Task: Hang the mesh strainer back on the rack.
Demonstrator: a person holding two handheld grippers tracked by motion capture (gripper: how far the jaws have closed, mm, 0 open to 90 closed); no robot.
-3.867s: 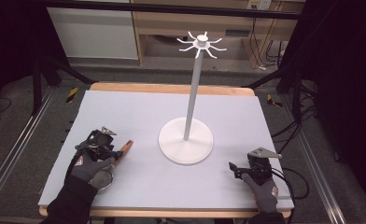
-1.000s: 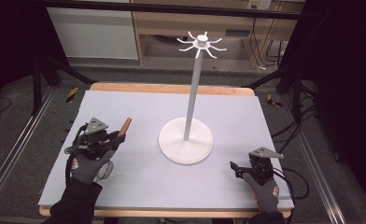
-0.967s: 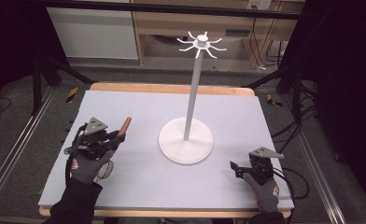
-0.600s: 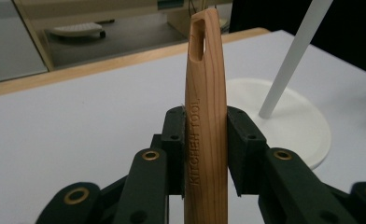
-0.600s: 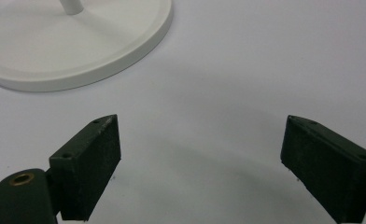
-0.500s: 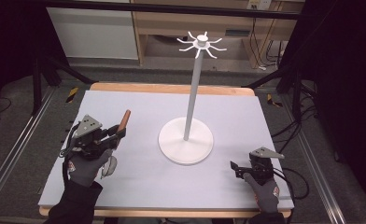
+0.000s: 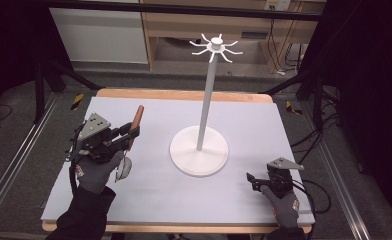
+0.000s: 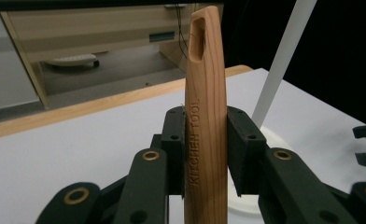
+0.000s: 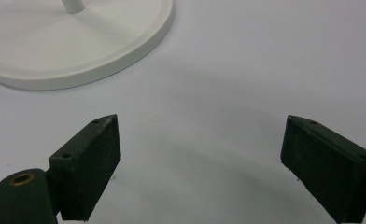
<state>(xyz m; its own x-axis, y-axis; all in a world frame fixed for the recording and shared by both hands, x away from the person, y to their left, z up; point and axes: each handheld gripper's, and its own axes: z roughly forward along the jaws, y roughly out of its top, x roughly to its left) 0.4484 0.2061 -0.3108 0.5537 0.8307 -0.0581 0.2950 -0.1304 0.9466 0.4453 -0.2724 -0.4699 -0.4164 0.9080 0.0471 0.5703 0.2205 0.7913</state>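
Dark floor and black frame legs ring the table [image 7: 284, 125], whose pale top runs to a wooden edge at the far side. Beyond it stand a white cabinet [image 7: 99, 35] and a wooden shelf unit [image 7: 234, 25], both cut off at the top of the high view.

Near the middle of the table is the white stand [image 7: 200, 150]: a round base, a thin pole, and a crown of short hooks well above the surface. Around the base the top lies bare on every side, with the widest open stretch toward the far right corner.

At the near left, the left gripper [image 7: 129, 136] is raised off the table and clamps a wooden handle [image 7: 136, 122] between its pads [image 8: 174, 140]. In the left gripper view the handle reads "KITCHEN TOOL" and has a slot near its tip. The tool's lower end, under the hand, is hard to make out. Four seconds ago this gripper lay lower and nearer the front; it has since lifted and tipped the handle up.

At the near right, the right gripper [image 7: 250, 179] rests low on the table, jaws spread wide with nothing between them, just as before.
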